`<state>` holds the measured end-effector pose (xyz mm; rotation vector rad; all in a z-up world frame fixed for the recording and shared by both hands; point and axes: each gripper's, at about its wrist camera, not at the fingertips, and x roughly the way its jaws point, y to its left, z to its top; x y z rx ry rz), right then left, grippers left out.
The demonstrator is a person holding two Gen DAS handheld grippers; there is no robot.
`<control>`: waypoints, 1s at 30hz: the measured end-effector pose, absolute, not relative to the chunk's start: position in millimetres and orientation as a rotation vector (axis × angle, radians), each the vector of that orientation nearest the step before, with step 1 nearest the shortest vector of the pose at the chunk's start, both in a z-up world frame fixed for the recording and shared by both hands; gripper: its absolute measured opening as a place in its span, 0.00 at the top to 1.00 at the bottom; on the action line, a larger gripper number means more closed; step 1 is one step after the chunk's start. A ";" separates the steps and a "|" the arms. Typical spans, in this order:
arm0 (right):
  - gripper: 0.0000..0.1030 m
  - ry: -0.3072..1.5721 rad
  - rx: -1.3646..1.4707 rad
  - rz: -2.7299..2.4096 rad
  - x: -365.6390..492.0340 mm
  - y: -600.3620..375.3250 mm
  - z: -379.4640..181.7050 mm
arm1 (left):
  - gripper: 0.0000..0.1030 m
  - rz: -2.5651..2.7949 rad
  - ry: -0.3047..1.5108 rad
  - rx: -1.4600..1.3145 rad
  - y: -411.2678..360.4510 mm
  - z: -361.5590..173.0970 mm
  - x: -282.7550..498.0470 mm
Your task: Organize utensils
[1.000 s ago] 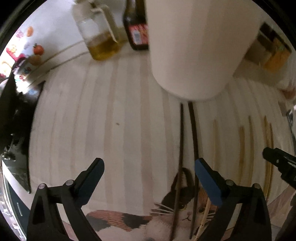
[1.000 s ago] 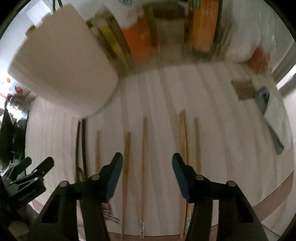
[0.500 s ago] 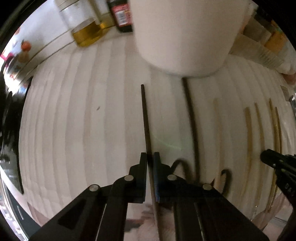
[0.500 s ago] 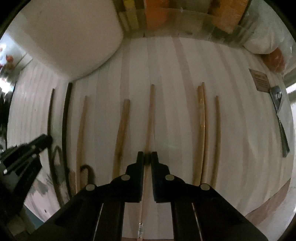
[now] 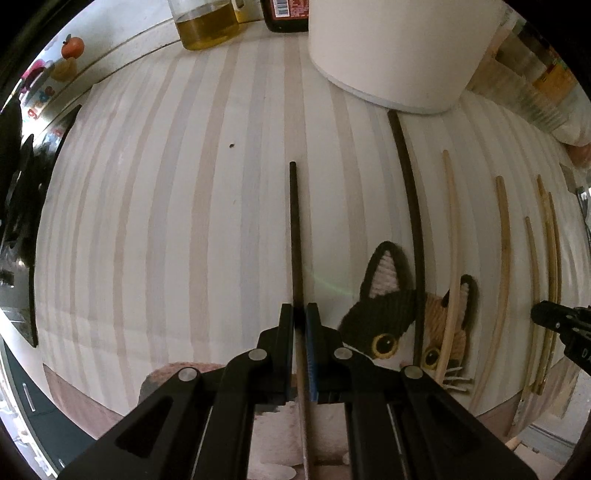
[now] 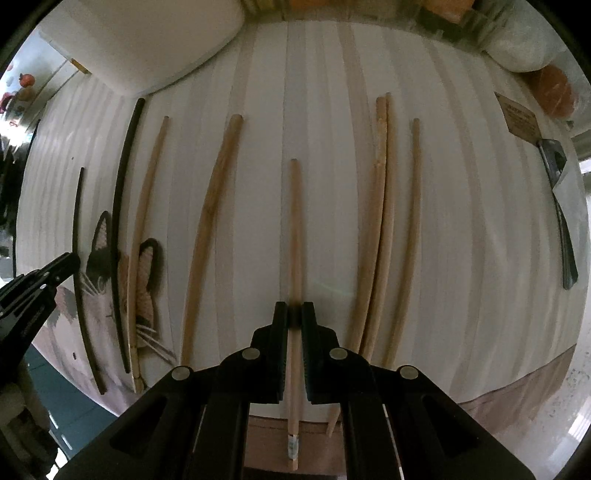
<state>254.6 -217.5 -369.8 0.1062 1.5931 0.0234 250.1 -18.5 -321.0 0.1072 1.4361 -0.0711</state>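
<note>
In the left wrist view, the left hand-held gripper (image 5: 300, 314) is seen at the lower centre of the frame, its black jaws clamped on a thin dark brown wooden chopstick (image 5: 294, 221), which runs straight up the middle of the picture. A second dark chopstick (image 5: 408, 184) is laid to the right of it, its upper end just beside the base of a large white cylindrical container (image 5: 391, 55) at the top of the frame. Further right, several pale bamboo chopsticks (image 5: 504, 236) are spread side by side over the striped white cloth (image 5: 166, 221) that covers the counter (a woven cat face is shown on the cloth at lower right). A glass jar of yellow oil (image 5: 207, 26) and a dark sauce bottle (image 5: 286, 14) are set at the upper edge.

In the right wrist view, the right hand-held gripper (image 6: 294, 314) is seen at the lower centre, closed on a light wooden chopstick (image 6: 294, 221) that points up the middle of the frame. Other pale chopsticks are laid on both sides of it, well apart from one another, except for two that touch along their length at centre right. The left hand-held gripper is visible at the left edge.
</note>
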 end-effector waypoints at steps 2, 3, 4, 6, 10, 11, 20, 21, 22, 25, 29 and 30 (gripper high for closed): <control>0.93 1.604 0.094 0.025 253.4 -216.0 -371.0 | 0.96 -0.074 1.436 0.104 -5.3 -321.1 252.6; 0.93 1.606 0.092 0.024 262.1 -211.7 -373.3 | 0.96 -0.073 1.437 0.099 -4.0 -322.1 254.6; 0.93 1.609 0.090 0.023 269.8 -210.5 -373.2 | 0.96 -0.074 1.438 0.094 -2.6 -323.0 256.9; 0.93 1.615 0.090 0.022 271.1 -208.3 -373.2 | 0.96 -0.075 1.438 0.091 -0.9 -323.8 262.0; 0.93 1.615 0.094 0.021 285.0 -202.4 -370.1 | 0.95 -0.074 1.439 0.090 1.8 -322.6 267.9; 0.93 1.616 0.096 0.019 286.4 -202.0 -370.3 | 0.95 -0.075 1.443 0.090 1.0 -323.4 270.0; 0.93 1.616 0.111 0.013 293.3 -205.2 -371.5 | 0.96 -0.078 1.438 0.106 -3.9 -326.8 273.6; 0.93 1.615 0.108 0.012 294.0 -205.1 -371.2 | 0.96 -0.080 1.436 0.108 -4.6 -327.1 273.8; 0.93 1.615 0.105 0.012 293.8 -206.6 -370.1 | 0.96 -0.080 1.432 0.112 -5.4 -327.1 273.8; 0.93 1.603 0.074 0.005 294.0 -202.7 -369.8 | 0.96 -0.071 1.420 0.115 -9.0 -328.0 272.2; 0.93 1.558 0.057 0.005 289.8 -199.3 -368.2 | 0.97 -0.070 1.425 0.075 -6.6 -326.8 273.5; 0.93 1.542 0.067 0.010 288.0 -200.2 -367.5 | 0.97 -0.071 1.414 0.075 -7.0 -322.8 273.0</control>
